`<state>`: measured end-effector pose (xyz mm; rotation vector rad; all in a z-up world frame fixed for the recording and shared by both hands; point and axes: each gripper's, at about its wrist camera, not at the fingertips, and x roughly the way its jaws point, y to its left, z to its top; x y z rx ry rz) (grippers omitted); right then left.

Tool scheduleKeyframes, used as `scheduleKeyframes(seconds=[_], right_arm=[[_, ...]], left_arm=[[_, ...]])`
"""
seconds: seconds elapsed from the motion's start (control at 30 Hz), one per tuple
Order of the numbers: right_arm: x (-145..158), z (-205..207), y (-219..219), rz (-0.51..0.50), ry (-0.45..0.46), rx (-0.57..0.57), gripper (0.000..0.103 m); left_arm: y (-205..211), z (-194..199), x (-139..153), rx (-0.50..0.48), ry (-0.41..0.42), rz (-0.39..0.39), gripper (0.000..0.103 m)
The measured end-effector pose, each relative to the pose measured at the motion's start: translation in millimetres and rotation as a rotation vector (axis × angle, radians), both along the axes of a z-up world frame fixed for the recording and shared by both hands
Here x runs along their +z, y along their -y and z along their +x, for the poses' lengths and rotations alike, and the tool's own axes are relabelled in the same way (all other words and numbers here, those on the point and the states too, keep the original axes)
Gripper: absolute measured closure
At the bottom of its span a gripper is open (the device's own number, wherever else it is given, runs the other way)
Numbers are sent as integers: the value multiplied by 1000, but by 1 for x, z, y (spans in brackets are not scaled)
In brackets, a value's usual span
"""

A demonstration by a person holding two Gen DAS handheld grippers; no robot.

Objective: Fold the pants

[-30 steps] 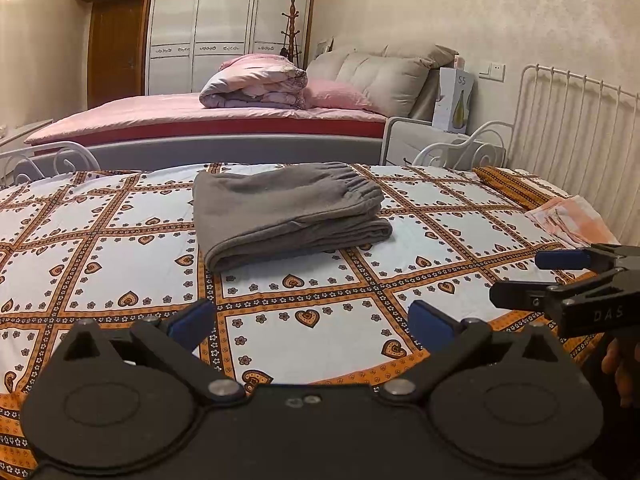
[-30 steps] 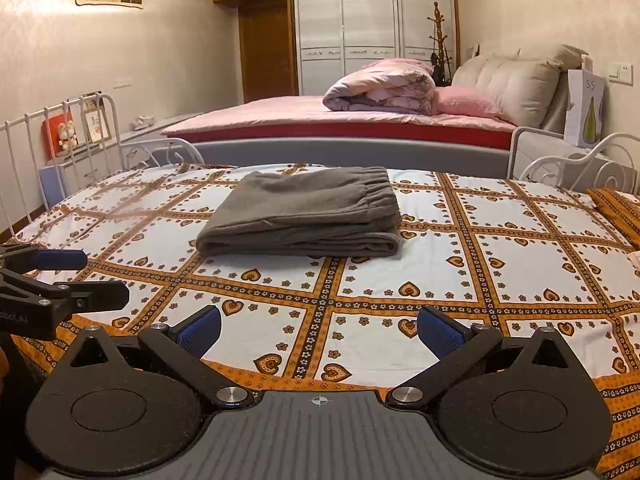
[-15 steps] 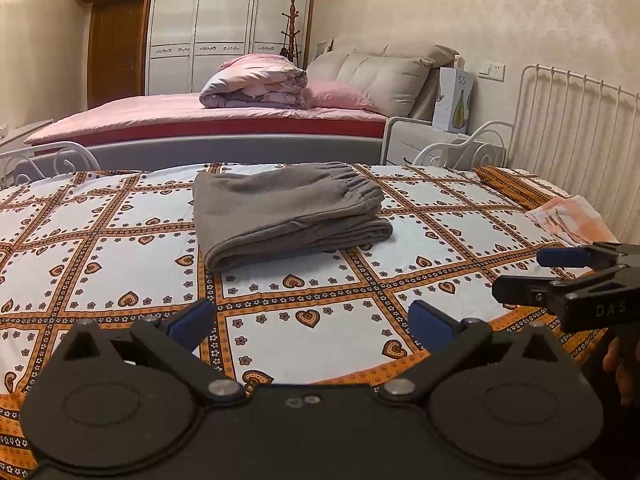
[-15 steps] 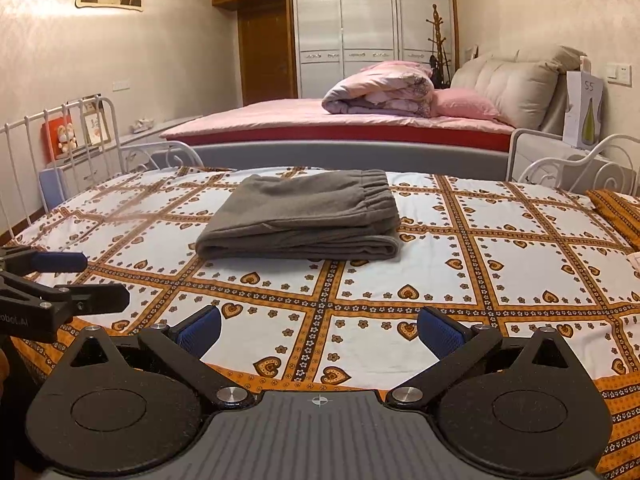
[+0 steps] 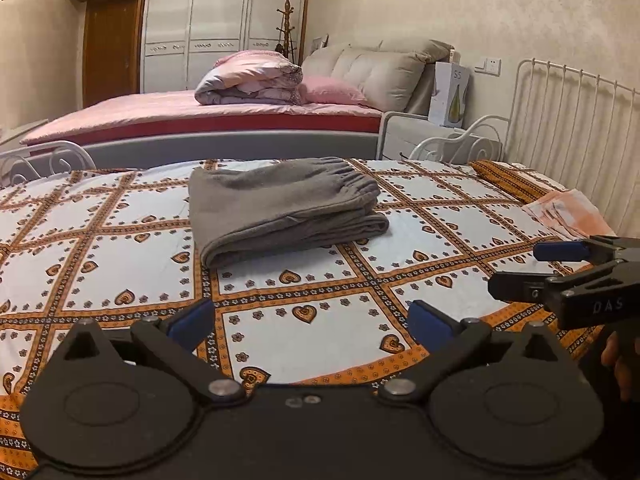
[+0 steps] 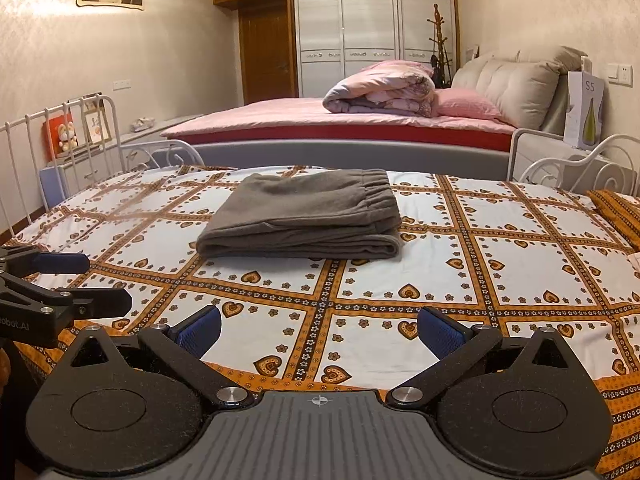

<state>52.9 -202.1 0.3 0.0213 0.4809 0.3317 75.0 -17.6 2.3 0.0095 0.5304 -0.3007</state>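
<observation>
Nearest the lens, the left gripper is seen with its blue-padded fingers spread wide and nothing held between them. It is held over the near edge of the bed, clear of the cloth. The right gripper is likewise spread wide and empty, also over the near edge. Each tool is seen in the other's view: the right gripper at the right margin of the left view, the left gripper at the left margin of the right view, both well short of the garment.

A patterned white-and-orange bedsheet with heart and flower motifs is stretched flat over the near bed. A wide bare strip of sheet is left between the grippers and the folded grey fleece pants with elastic waistband. The pants are laid mid-bed as a squared stack, fold edge toward the near side, gathered waistband on the right. Open sheet is left on all four sides of the stack.

At the right edge a flat peach-coloured folded cloth is lying on the sheet. The bed is bounded left and right by a white metal rail frame.

Beyond, a pink-sheeted bed carries a rolled pink quilt. A white sliding-door wardrobe stands against the far wall.
</observation>
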Motion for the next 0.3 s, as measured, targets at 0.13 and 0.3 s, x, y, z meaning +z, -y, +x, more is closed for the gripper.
scheduleKeyframes(seconds=[0.13,0.3], right_arm=[[0,0,0,0,1,0,0],[1,0,0,4,4,-1,0]], left_arm=[[-1,0,0,-11,0,-8,7],[3,-1,0,-26,4,9,6]])
